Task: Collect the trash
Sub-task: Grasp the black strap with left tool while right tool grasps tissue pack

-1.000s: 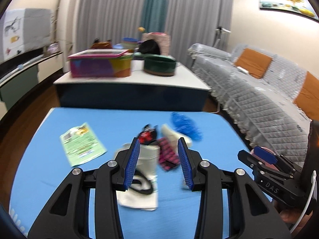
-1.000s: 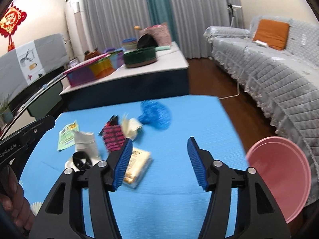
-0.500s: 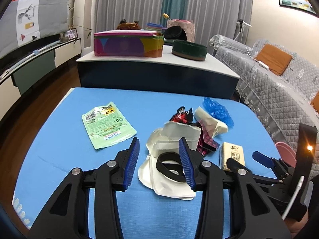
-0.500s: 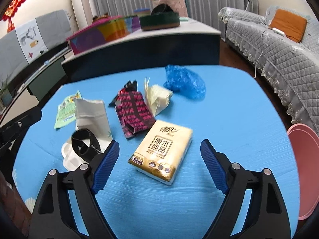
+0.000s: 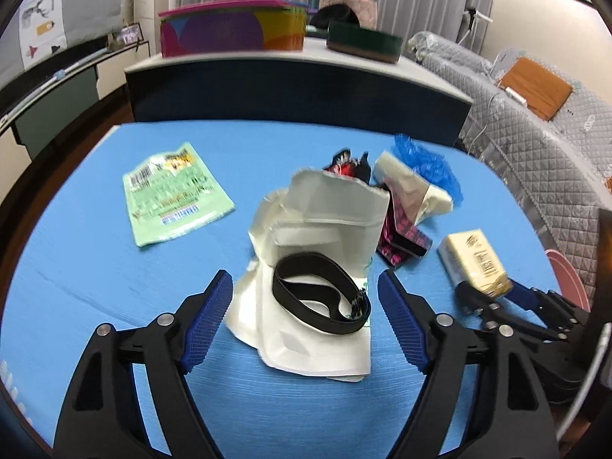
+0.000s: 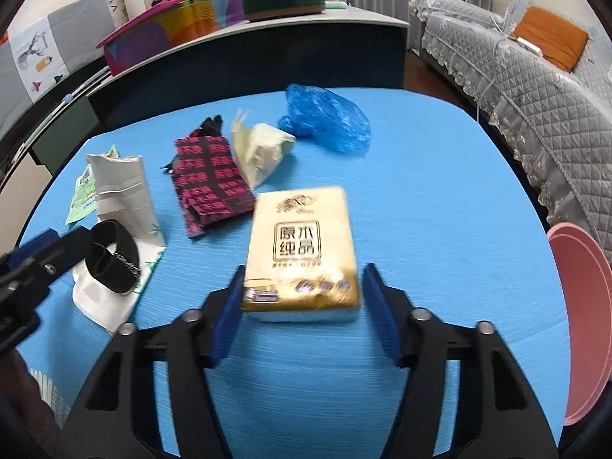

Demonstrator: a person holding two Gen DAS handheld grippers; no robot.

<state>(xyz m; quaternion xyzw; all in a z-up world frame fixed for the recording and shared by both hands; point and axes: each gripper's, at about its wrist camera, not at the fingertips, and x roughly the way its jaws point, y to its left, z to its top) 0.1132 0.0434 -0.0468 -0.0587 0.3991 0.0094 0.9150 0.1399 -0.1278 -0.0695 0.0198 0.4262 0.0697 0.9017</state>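
right gripper [image 6: 304, 323] spread around tissue pack [image 6: 302, 246] | left gripper [image 5: 306, 325] wide, holding nothing | pink basin [image 6: 581, 344] contents unseen

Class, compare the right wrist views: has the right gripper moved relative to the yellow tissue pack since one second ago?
Yes. The right gripper has advanced toward the yellow tissue pack, which lies on the blue table; the pack's near end now sits between the open jaws.

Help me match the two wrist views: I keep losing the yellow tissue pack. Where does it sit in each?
Left wrist view: the yellow tissue pack lies at right, its near end at the right hand-held gripper.
Right wrist view: the pack sits bottom centre, its near end between the open blue pads.
Shared landmark: the black band lying on the white paper bag.
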